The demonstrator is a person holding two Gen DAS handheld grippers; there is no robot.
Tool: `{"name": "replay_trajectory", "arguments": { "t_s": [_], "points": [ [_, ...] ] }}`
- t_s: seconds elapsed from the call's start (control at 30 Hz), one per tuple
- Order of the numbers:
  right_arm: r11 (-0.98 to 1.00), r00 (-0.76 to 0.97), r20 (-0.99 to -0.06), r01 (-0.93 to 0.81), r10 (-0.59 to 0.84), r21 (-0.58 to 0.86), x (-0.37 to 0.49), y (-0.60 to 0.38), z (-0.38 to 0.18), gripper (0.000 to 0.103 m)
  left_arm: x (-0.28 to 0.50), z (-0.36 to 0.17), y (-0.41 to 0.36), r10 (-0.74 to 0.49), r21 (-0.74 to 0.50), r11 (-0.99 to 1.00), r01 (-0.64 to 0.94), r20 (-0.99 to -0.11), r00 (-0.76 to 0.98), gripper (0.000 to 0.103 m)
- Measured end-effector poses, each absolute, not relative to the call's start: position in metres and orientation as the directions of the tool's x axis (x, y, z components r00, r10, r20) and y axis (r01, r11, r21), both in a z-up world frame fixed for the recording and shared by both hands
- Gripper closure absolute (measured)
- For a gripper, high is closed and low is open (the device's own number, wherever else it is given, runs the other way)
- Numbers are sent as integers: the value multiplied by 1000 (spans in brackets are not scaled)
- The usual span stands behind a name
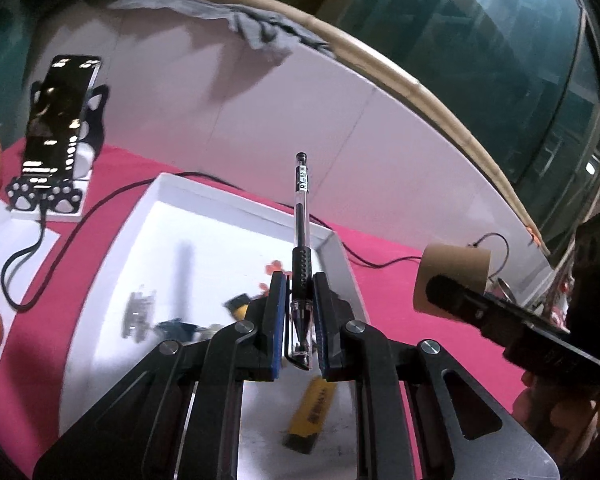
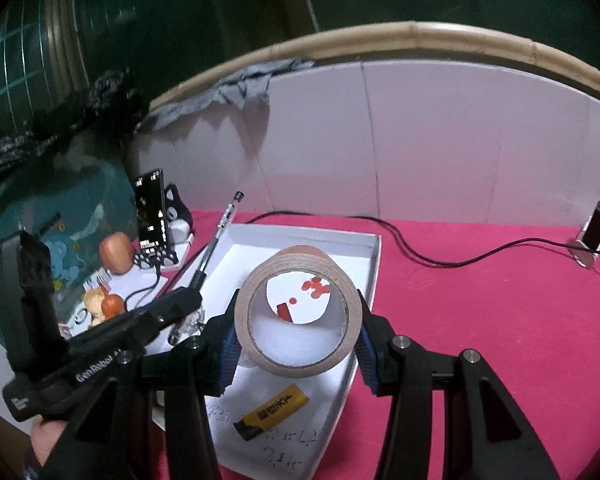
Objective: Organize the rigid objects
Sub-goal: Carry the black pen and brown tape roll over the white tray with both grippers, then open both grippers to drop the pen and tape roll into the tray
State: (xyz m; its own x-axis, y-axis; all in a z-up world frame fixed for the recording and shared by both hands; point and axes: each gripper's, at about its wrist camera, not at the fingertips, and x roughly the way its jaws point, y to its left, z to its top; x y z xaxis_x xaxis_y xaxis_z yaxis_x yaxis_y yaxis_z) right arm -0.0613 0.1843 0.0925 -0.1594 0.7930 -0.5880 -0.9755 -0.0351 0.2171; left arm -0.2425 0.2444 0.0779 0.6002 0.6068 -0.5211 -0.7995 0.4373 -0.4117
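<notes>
My left gripper (image 1: 300, 312) is shut on a black and clear pen (image 1: 301, 248) that points up and away, held above the white tray (image 1: 236, 208). My right gripper (image 2: 298, 344) is shut on a brown tape roll (image 2: 300, 320), held above the same tray (image 2: 374, 264). In the left wrist view the tape roll (image 1: 454, 280) shows at the right on the other gripper's finger. In the right wrist view the pen (image 2: 220, 236) and left gripper (image 2: 184, 308) show at the left. A yellow packet (image 2: 274, 410) lies in the tray, also seen in the left wrist view (image 1: 312, 410).
A phone on a paw-print stand (image 1: 58, 128) with a black cable (image 1: 52, 264) stands back left on the pink cloth (image 2: 480, 320). Orange fruits (image 2: 116, 254) lie at the left. Small clips and red bits (image 2: 316, 286) lie in the tray. A white board wall (image 2: 420, 140) backs the table.
</notes>
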Motion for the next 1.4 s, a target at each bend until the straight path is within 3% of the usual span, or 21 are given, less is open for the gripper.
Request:
{"name": "replay_trajectory", "arguments": {
  "t_s": [0.37, 0.73, 1.4],
  "points": [
    [-24, -165, -666, -976, 727, 216, -76, 206, 60, 54, -287, 63, 268, 632, -432, 339, -836, -554, 542, 91],
    [-31, -140, -711, -986, 689, 165, -88, 218, 42, 54, -252, 48, 272, 590, -385, 382, -840, -598, 542, 91],
    [-22, -81, -718, -996, 691, 90, -106, 233, 28, 54, -244, 49, 270, 628, -330, 387, -861, -590, 508, 91]
  ]
}}
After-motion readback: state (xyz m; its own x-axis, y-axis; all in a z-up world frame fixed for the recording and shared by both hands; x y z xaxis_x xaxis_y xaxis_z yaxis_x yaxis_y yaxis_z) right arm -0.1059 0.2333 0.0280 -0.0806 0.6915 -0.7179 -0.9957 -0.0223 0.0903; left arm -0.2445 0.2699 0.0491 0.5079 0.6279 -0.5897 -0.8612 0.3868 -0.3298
